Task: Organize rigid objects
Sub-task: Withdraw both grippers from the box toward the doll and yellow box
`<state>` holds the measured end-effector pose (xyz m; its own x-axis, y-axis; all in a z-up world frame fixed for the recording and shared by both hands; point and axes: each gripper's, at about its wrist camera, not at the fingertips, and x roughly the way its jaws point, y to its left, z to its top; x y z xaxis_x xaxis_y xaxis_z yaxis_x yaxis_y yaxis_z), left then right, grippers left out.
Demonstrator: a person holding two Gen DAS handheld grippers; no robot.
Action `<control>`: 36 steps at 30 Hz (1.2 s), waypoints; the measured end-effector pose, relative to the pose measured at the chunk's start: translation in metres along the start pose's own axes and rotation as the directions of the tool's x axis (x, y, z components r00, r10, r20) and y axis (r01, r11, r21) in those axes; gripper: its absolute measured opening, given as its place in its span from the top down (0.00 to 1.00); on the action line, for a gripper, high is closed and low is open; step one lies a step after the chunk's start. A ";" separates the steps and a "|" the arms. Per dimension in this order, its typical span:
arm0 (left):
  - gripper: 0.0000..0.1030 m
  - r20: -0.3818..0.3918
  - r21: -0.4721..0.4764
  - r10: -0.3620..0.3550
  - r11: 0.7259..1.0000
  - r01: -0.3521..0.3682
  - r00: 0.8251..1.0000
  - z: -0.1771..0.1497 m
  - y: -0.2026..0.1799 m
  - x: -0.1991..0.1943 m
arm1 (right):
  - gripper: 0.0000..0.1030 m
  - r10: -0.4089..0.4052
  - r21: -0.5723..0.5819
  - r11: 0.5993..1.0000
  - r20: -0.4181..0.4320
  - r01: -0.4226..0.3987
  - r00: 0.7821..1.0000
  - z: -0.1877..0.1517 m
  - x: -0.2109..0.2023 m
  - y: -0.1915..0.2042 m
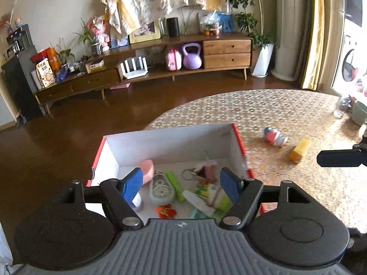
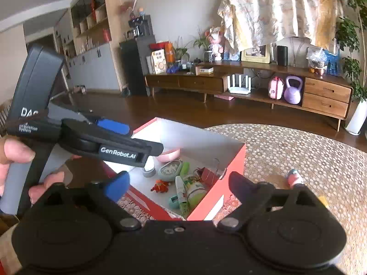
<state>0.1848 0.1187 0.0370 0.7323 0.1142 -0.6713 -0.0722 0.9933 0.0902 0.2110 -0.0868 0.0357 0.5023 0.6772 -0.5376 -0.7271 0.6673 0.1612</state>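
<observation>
Red box (image 1: 239,144) of small objects below both released, empty jaws, long axis running away from them; patterned round desk (image 1: 275,114), brown floor (image 1: 80,126).

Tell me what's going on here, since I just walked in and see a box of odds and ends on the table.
A person is tidying small things into a red box on the patterned table, using a hand-held gripper in each hand. The left hand-held gripper hangs open over the box, holding nothing. The right hand-held gripper is also open and empty. A small toy figure and a yellow block lie on the table outside the box.
</observation>
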 end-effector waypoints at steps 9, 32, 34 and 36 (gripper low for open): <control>0.21 0.038 -0.008 -0.035 0.999 0.035 0.999 -0.013 -0.032 -0.021 | 0.00 -0.011 0.047 0.999 0.057 0.009 0.998 -0.022 -0.041 -0.017; 0.03 0.101 -0.045 -0.184 0.981 0.189 0.978 -0.007 -0.119 0.015 | 0.00 -0.184 0.019 0.983 0.027 0.184 0.982 -0.082 -0.061 -0.099; 0.03 0.107 -0.055 -0.170 0.983 0.176 0.980 -0.001 -0.127 0.024 | 0.00 -0.196 0.014 0.981 0.019 0.196 0.980 -0.084 -0.056 -0.108; 0.03 0.097 -0.065 -0.161 0.984 0.168 0.982 0.005 -0.132 0.036 | 0.00 -0.207 0.006 0.978 0.013 0.207 0.978 -0.085 -0.049 -0.119</control>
<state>0.2243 -0.0088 0.0049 0.7966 -0.0499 -0.6024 0.0079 0.9974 -0.0722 0.2332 -0.2253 -0.0277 0.6480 0.5286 -0.5483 -0.6048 0.7947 0.0513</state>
